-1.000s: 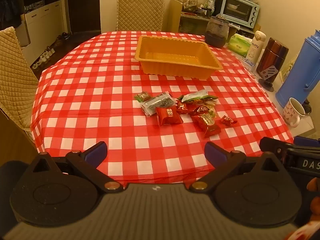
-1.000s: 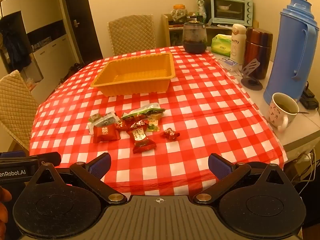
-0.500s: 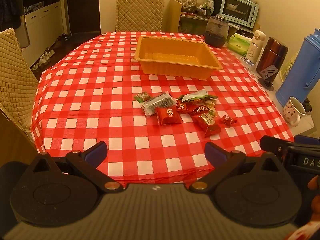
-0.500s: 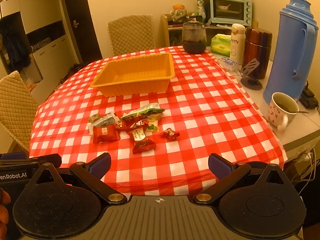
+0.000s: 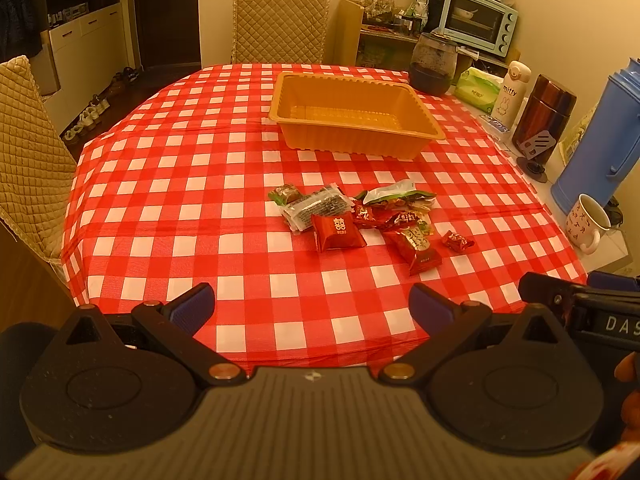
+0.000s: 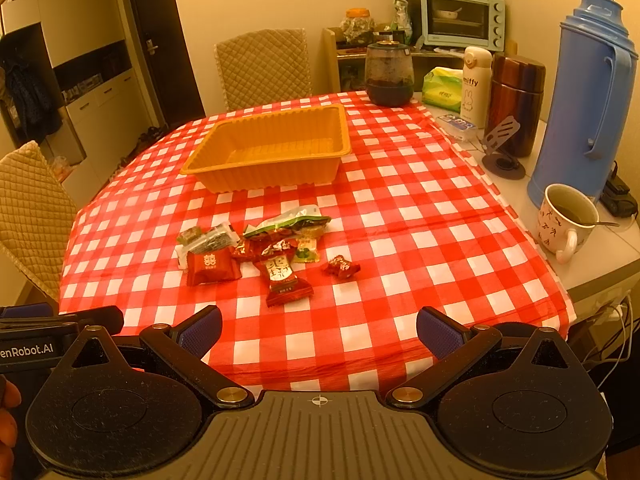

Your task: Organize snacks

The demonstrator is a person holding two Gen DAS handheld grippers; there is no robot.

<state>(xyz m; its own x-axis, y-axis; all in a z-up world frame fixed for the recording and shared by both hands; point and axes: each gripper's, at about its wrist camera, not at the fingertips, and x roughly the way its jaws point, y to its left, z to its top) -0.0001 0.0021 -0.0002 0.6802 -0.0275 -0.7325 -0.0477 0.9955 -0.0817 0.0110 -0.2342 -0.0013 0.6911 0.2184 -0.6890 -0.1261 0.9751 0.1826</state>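
Red-and-white checked cloth covers the worktop [image 5: 180,208], and on it the snacks [image 5: 360,216] lie in one loose cluster near the middle, a little toward the near edge. Beyond them, toward the far edge and well apart from the pile, stands a single orange plastic tray [image 5: 356,136], which holds nothing.

The left hand-held gripper [image 5: 312,304] hangs over the near edge with its blue pads spread wide and nothing between them; the right hand-held gripper [image 6: 318,330] does the same beside it, also spread and holding nothing.

The task appears to be at its very start: no snack has gone into the tray yet. The next move likely calls for one gripper to reach forward to an outlying piece, such as the small red candy [image 6: 342,267] lying apart on the right of the pile, and pinch its crinkly wrapper flat against the cloth.

The count is roughly eight packets: about five red ones, a green-and-white bag [image 6: 290,220], a clear dark-filled packet [image 5: 316,208] and a small green one [image 5: 285,193]. Overlaps make this uncertain.
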